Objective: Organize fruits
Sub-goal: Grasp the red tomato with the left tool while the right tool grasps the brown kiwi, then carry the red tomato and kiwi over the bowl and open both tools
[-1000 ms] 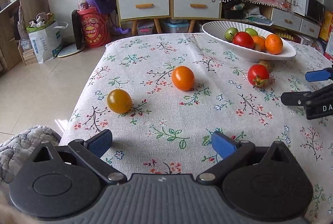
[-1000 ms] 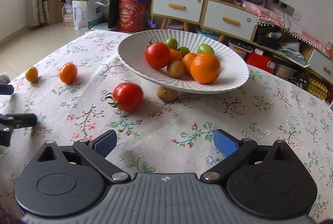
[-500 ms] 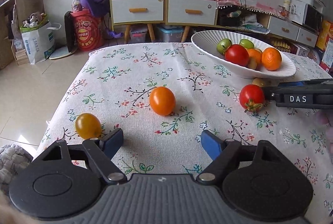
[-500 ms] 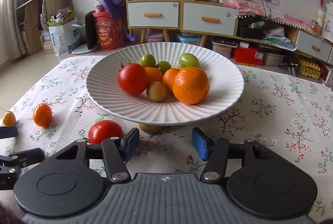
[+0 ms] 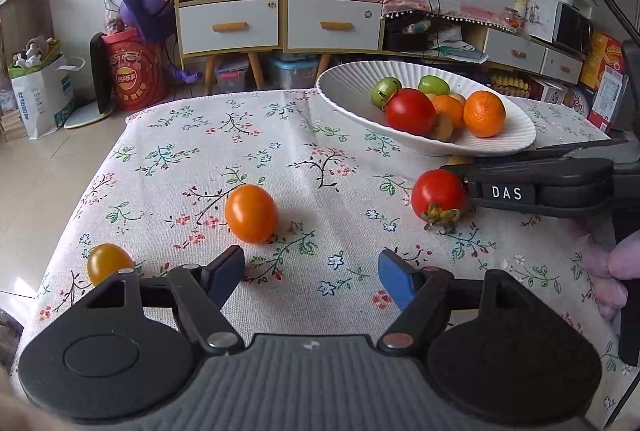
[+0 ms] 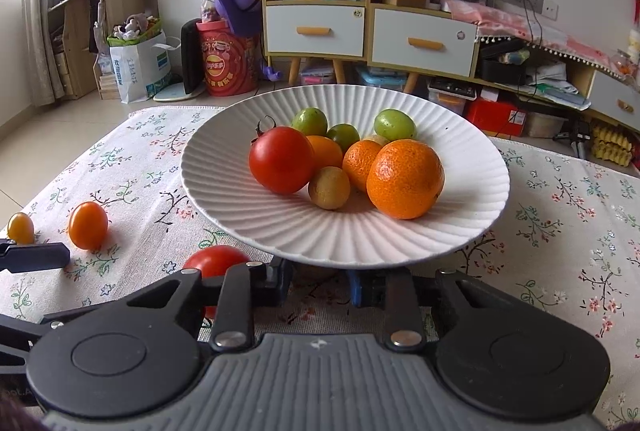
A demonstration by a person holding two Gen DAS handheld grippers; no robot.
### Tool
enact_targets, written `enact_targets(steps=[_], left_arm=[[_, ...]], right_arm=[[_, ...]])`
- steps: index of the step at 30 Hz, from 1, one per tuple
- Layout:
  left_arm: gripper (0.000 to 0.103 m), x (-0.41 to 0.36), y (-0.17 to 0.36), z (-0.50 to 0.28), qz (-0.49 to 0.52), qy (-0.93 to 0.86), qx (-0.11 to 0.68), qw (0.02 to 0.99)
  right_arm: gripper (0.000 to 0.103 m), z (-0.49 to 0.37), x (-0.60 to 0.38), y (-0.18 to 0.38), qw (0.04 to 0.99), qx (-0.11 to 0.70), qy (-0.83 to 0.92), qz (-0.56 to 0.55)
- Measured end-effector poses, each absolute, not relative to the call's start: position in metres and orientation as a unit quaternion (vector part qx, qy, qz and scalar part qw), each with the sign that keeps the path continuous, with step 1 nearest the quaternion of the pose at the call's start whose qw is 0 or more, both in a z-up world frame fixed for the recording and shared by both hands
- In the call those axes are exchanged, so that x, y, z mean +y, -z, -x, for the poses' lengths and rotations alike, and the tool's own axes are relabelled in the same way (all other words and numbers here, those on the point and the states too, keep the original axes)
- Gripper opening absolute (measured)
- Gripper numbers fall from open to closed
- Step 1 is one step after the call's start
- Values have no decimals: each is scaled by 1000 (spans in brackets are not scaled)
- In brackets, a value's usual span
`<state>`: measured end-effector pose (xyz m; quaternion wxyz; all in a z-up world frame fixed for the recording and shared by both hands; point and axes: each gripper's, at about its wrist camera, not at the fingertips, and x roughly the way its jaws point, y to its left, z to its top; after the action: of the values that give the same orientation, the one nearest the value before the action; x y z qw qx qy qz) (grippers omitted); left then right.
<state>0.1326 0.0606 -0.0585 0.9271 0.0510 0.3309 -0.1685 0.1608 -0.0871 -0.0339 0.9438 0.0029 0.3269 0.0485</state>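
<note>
A white ribbed plate (image 6: 320, 231) on the floral tablecloth holds a red tomato (image 6: 281, 159), an orange (image 6: 405, 179) and several smaller fruits. My right gripper (image 6: 320, 281) reaches under the plate's near rim. Its jaws stand shut on a small brown fruit (image 6: 316, 273), mostly hidden by the rim. A red tomato (image 5: 438, 197) lies just left of its fingers (image 5: 520, 171). My left gripper (image 5: 310, 275) hovers over the cloth, jaws closing with nothing between them. An orange tomato (image 5: 251, 213) sits just ahead and a yellow cherry tomato (image 5: 109, 263) to its left.
The table's left edge (image 5: 80, 199) drops to a tiled floor. Behind the table stand a shelf unit with drawers (image 5: 280, 23), a red tub (image 5: 134, 71) and a paper bag (image 5: 44, 95). A person's hand (image 5: 624, 263) shows at the right.
The right gripper moved in under the plate's rim and its jaws went from wide open to shut. The left gripper advanced toward the orange tomato and its jaws narrowed.
</note>
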Motion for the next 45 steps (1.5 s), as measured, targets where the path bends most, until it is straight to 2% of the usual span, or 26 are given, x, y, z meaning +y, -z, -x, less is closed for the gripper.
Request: enact_targets(steps=[10,20,25,29,38,45], left_arm=[[72,36,57,-132,-61,210,336,916],[51,6,54,-145,-34,225,346,910],[48,-3,55,-155,-15,222,347,911],[38,-7,54,-159,2,215,349,912],[37,-5,50,-157,14,199,368,908],[37,4,39,-150,42,191,386,902]], right_arm=[[25,-148,-95,29,938,342,-55,10],[25,-140,-107,27,934,351,-59,13],[25,-141,-114,26,933,356,-55,-4],[25,-141,-119,24,931,361,-51,-20],[25,-139,-128,22,927,370,-49,-31],[25,-139,-153,17,916,388,-47,-89]])
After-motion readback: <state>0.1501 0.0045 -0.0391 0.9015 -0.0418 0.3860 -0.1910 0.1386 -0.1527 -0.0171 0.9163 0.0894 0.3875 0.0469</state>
